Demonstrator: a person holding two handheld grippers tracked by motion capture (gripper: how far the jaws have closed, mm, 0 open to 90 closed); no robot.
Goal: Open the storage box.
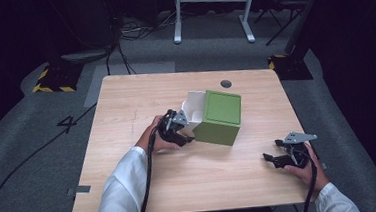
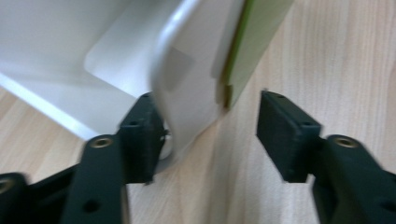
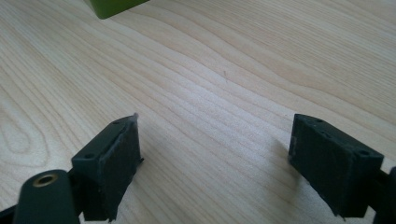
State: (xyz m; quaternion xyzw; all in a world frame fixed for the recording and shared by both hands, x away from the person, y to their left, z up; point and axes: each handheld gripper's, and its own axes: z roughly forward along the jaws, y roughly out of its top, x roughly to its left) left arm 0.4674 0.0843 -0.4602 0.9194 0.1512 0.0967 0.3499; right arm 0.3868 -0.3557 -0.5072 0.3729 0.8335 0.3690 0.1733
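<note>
A green box (image 1: pixel 219 116) lies on its side at the middle of the wooden table (image 1: pixel 135 97), its open end with white flaps (image 1: pixel 194 110) facing left. My left gripper (image 1: pixel 185 136) is at that open end. In the left gripper view a rounded white flap (image 2: pixel 187 93) and the box's green edge (image 2: pixel 254 42) stand between the jaws of the left gripper (image 2: pixel 210 135). The left pad (image 2: pixel 142 140) touches the flap and the right pad (image 2: pixel 285 135) stands apart from it. My right gripper (image 1: pixel 272 152) rests open near the table's front right, nothing between its jaws.
In the right gripper view bare wood lies under the right gripper (image 3: pixel 215 158), and a corner of the green box (image 3: pixel 112 5) shows far ahead. A round cable hole (image 1: pixel 226 83) sits near the table's far edge. Cables and stand legs lie on the floor beyond.
</note>
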